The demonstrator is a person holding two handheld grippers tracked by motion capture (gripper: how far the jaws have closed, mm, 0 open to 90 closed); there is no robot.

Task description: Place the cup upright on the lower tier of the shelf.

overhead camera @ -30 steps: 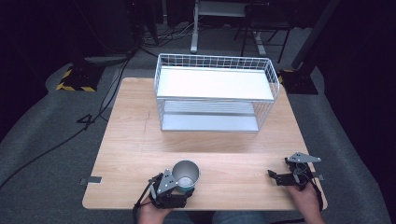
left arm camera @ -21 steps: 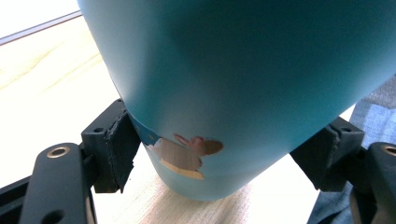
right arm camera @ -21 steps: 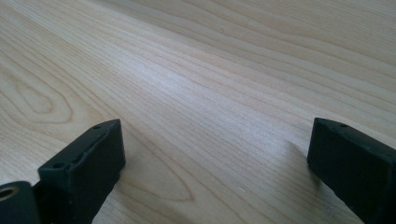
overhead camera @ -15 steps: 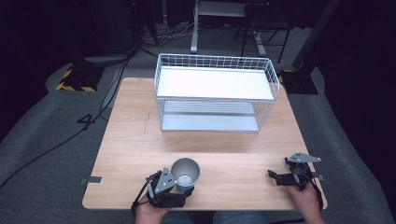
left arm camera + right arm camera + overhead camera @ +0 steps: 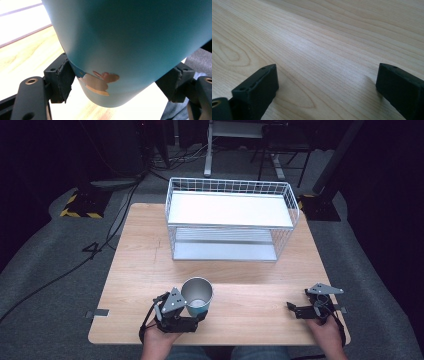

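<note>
The teal cup (image 5: 197, 296) sits where it did a second ago, at the near left of the table (image 5: 250, 275), upright with its long axis vertical and its open steel mouth facing up. The left gripper (image 5: 192, 312) has kept its place too, both jaws pressed against the cup's lower wall (image 5: 120, 50). Near the table's right corner, the right gripper (image 5: 295, 309) rests unmoved, jaws spread apart over bare wood. The white wire rack (image 5: 230, 220) stands at the far side.
</note>
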